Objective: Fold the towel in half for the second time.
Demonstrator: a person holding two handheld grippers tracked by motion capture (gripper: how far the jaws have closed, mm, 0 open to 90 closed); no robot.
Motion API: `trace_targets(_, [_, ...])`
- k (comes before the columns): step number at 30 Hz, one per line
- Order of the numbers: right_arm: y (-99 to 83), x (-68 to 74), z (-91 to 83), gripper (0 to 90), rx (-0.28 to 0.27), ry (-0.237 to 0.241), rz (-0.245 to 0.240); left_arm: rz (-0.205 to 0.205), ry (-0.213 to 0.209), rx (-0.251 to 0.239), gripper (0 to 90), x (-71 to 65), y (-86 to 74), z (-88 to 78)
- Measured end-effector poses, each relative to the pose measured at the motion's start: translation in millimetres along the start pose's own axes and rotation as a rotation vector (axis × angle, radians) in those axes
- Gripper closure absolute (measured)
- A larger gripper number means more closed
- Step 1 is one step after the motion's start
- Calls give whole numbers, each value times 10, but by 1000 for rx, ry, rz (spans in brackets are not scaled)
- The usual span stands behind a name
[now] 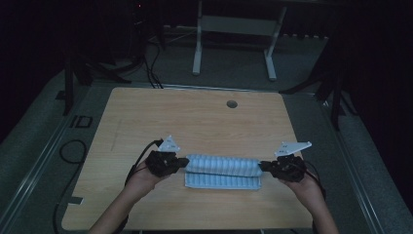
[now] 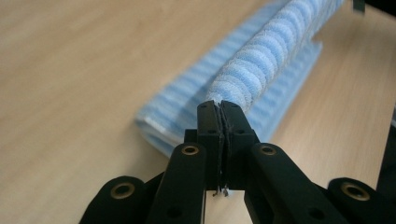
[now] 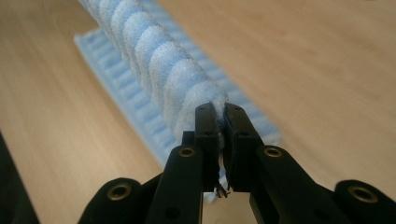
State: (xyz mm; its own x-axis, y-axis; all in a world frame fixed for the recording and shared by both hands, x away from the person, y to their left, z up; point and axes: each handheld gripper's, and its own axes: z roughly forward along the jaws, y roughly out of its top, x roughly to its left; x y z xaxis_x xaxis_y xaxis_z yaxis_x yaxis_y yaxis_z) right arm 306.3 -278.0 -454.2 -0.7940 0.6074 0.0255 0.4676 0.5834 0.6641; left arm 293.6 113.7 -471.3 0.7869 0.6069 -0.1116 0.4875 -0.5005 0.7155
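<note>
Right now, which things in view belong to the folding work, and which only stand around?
In the work:
- blue striped towel
- left gripper, shut on one towel end
- right gripper, shut on the other end

Standing around:
- wooden table
- white frame behind it
- floor cables

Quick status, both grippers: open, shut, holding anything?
Left gripper: shut, pinching one end of the blue striped towel.
Right gripper: shut, pinching the towel's other end.
</note>
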Motion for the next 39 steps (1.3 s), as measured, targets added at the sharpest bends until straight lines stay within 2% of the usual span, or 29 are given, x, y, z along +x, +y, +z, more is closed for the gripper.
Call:
trace_targets(4, [-139,50,118,849,25,21,20,-11,-36,34,874,-58,-161,133])
trace_targets(7, [-219,72,193,847,49,26,32,-7,-42,71,874,-87,-254,206])
trace_targets(8, [-247,77,215,847,60,25,37,-14,-36,68,874,-91,-286,224])
trace_targets(10, [-310,79,247,844,73,33,47,-26,-52,85,873,-84,-342,254])
trace_targets(12, [-371,70,268,841,73,55,62,-41,-69,90,873,-84,-387,276])
trace_targets(15, [-447,92,289,828,89,74,77,-35,-97,128,869,-120,-418,305])
trace_targets(17, [-486,121,291,753,112,82,78,-31,-98,145,832,-142,-410,290])
trace_targets(18, [-494,127,268,714,108,86,83,-33,-93,148,777,-143,-391,261])
trace_targets(19, [-490,124,233,692,96,95,93,-32,-94,141,772,-141,-364,225])
trace_targets(22, [-410,85,134,611,59,72,94,-46,-76,101,623,-90,-249,144])
trace_targets(25, [-291,27,103,577,31,55,95,-36,-82,56,549,-21,-141,129])
trace_targets(26, [-255,16,121,569,30,51,92,-29,-82,59,544,1,-116,153])
trace_targets(28, [-209,-7,204,560,35,47,87,-23,-84,75,508,28,-84,245])
trace_targets(32, [-195,-28,449,530,82,59,65,-8,-91,108,503,51,-74,481])
trace_targets(34, [-216,-56,558,531,98,53,65,-17,-103,125,503,68,-85,586])
trace_targets(36, [-232,-83,653,529,121,41,52,-14,-97,139,502,74,-104,668])
trace_targets(37, [-238,-97,693,529,126,42,46,-15,-103,150,502,80,-114,698])
trace_targets(39, [-244,-127,772,529,139,52,47,-17,-88,157,502,94,-135,744])
